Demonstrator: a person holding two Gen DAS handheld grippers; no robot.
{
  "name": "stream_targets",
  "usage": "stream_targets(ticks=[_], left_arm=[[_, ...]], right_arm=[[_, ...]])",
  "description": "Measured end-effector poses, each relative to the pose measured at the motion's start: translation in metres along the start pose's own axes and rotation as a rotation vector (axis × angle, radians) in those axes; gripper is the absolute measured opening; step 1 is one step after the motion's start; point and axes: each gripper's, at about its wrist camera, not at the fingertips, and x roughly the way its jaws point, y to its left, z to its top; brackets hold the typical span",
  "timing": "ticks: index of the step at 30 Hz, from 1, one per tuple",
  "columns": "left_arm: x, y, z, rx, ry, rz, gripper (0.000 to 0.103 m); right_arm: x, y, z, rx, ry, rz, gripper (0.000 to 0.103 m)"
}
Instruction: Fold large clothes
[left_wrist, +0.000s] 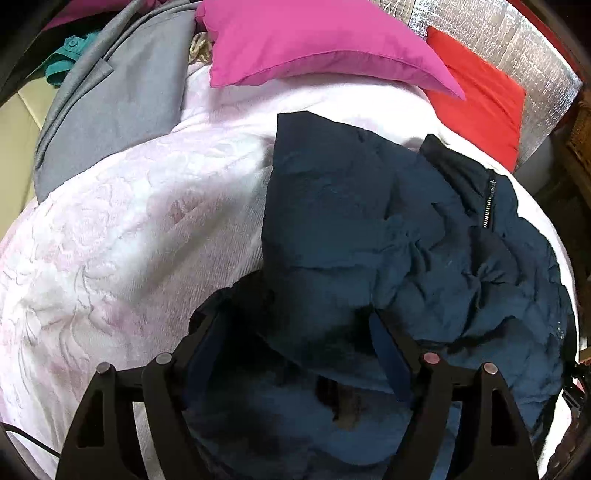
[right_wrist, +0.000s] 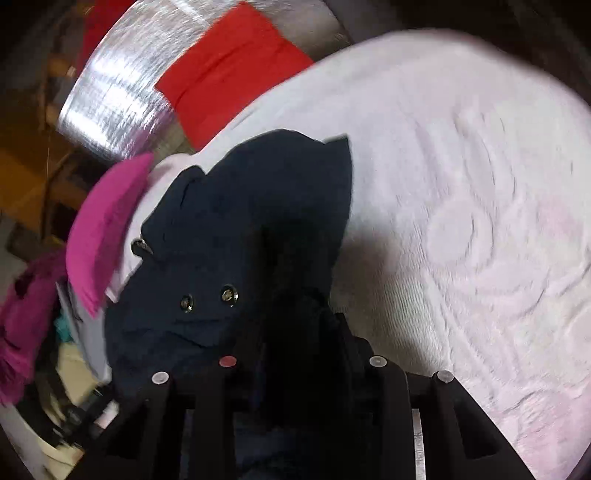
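Bed with pale pink embossed floral bedspread, magenta pillow and red pillow at far end, silver foil-quilted headboard behind. Grey garment heaped far left. Crumpled navy puffer jacket lies near right, bunched between spread fingers of left gripper. Right gripper buried in jacket fabric, looks pinched on it, blurry though.

Open room: white quilt is lying bare left of the navy jacket.
Obstacles: pink pillow, red pillow and grey garment are crowding the far edge.
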Motion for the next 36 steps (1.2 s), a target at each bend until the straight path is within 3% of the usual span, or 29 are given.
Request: stream_targets(ticks=[3,6,10,13,18,20,22,24,27,36], left_arm=[[-0.017,0.002,-0.003,-0.013,-0.025,-0.04,0.08],[-0.043,-0.003,-0.006,0.009,-0.103,-0.075,0.08],[-0.064,-0.02,-0.016,0.071,-0.19,-0.111,0.08],[-0.055,-0.039,-0.021,0.116,-0.163,-0.118,0.08],[-0.022,-0.062,-0.03,0.171,-0.084,-0.055,0.08],[-0.002,-0.067,-0.035,0.194,-0.036,0.005,0.082],[0.004,-0.068,-0.037,0.208,-0.041,0.033,0.088],[0.001,-0.07,-0.037,0.223,-0.036,0.036,0.088],[-0.018,-0.072,-0.041,0.259,-0.085,0.03,0.088],[-0.093,-0.076,-0.068,0.382,-0.297,0.102,0.088]], right_arm=[[-0.019,0.006,0.0,-0.01,-0.035,-0.019,0.037],[-0.046,0.013,-0.006,-0.063,-0.147,-0.075,0.038],[-0.073,0.026,-0.016,-0.112,-0.255,-0.037,0.042],[-0.059,0.043,-0.027,-0.161,-0.184,0.03,0.042],[-0.022,0.068,-0.046,-0.217,-0.085,0.053,0.042],[-0.004,0.07,-0.051,-0.218,-0.03,0.031,0.042],[0.013,0.06,-0.055,-0.201,0.032,-0.001,0.041],[0.015,0.06,-0.054,-0.208,0.034,-0.004,0.041],[0.005,0.063,-0.052,-0.214,0.031,0.004,0.041],[-0.047,0.065,-0.061,-0.224,-0.051,0.087,0.041]])
